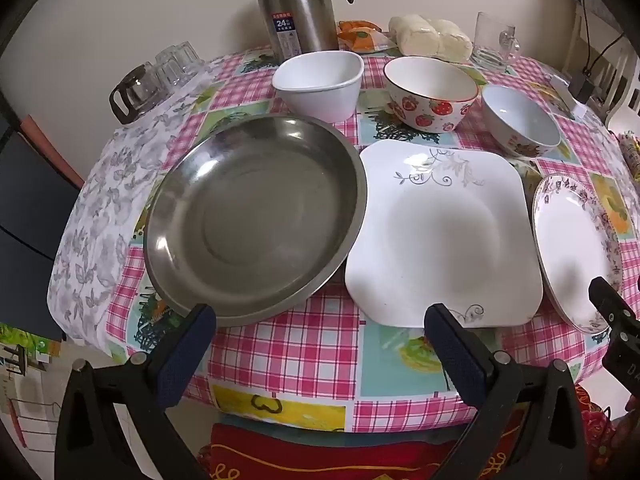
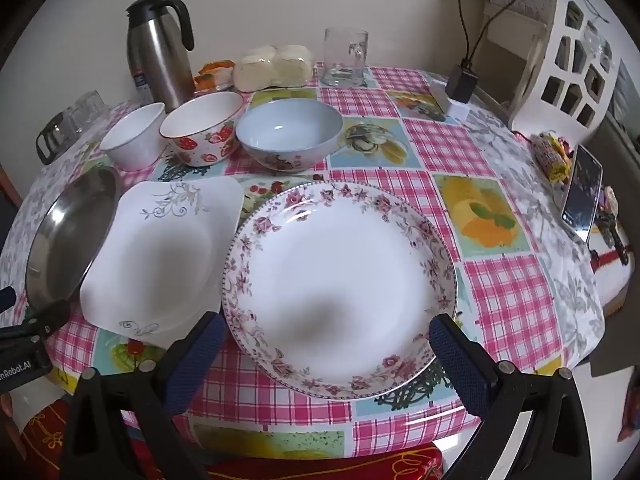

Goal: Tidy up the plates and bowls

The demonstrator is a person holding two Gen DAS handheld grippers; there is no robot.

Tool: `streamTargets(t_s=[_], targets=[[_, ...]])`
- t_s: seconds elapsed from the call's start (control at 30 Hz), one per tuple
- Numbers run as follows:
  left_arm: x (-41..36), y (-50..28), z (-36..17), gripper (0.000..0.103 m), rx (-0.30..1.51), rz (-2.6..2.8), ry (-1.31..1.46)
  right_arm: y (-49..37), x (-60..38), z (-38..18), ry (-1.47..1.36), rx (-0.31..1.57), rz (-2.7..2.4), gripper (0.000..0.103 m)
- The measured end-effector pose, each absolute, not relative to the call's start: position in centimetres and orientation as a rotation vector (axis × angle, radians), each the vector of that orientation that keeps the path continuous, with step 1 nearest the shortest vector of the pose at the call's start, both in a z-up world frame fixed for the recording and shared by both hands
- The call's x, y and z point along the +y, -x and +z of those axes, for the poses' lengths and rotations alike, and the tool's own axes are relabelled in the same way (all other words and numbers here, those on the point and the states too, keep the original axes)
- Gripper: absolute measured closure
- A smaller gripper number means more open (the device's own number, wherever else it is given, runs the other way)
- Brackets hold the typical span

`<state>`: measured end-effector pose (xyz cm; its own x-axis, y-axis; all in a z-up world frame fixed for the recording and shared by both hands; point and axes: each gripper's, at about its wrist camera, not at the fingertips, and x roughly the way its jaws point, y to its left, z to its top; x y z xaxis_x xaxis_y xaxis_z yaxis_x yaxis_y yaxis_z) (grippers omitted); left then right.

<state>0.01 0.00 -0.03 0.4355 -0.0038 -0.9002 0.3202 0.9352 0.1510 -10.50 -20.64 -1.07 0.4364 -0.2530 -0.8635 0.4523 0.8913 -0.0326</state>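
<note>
Table w/ checked cloth (image 1: 304,352). Front row, L to R: steel pan (image 1: 256,220), square plate (image 1: 436,236), floral plate (image 2: 340,284). Pan's right rim overlaps the square plate's left edge; floral plate sits just beside the square one, whether touching can't tell. Back row, L to R: white bowl (image 1: 320,84), strawberry bowl (image 1: 432,96), blue bowl (image 1: 520,120), all upright, apart from each other, none stacked. Thermos (image 1: 296,4), glass mug (image 2: 346,58) and wrapped buns (image 2: 276,66) behind, not part of the job. L gripper (image 1: 320,328): jaws spread wide, nothing between them, pointing steeply down; the gap lies betw. pan's near rim and square plate's near corner, one finger by each. R gripper (image 2: 328,338): jaws also spread wide, empty, straddling the floral plate's near rim from above, not touching it as far as I can see. Judgement: nothing sorted yet. Floral plate lies dead ahead of R hand and well off from L, so R is the nearer arm for it; round, so no long axis to line up, any rim bite works. Likely stack goes leftward onto square plate.
</note>
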Motion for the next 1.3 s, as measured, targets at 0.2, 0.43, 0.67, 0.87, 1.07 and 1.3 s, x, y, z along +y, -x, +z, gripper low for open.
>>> streamTargets(t_s=[0.2, 0.43, 0.67, 0.87, 1.07, 1.3], targets=[[0.2, 0.0, -0.7, 0.000, 1.119, -0.191, -0.325, 10.3, -20.1, -0.8, -0.200, 1.021, -0.442, 0.000], [0.6, -0.5, -0.7, 0.000, 1.145, -0.189, -0.298, 10.1, -20.0, -0.5, -0.203, 1.014, -0.442, 0.000], [0.4, -0.6, -0.6, 0.000, 1.149, -0.185, -0.302, 10.1, -19.9, -0.6, -0.195, 1.016, -0.440, 0.000], [0.5, -0.6, -0.6, 0.000, 1.149, -0.184, -0.304, 10.1, -19.8, -0.7, -0.185, 1.016, -0.432, 0.000], [0.7, -0.6, -0.6, 0.000, 1.150, -0.181, -0.305, 10.0, -19.7, -0.5, -0.183, 1.015, -0.429, 0.000], [0.7, -0.7, -0.7, 0.000, 1.154, -0.175, -0.309, 10.0, -19.7, -0.5, -0.181, 1.015, -0.428, 0.000]])
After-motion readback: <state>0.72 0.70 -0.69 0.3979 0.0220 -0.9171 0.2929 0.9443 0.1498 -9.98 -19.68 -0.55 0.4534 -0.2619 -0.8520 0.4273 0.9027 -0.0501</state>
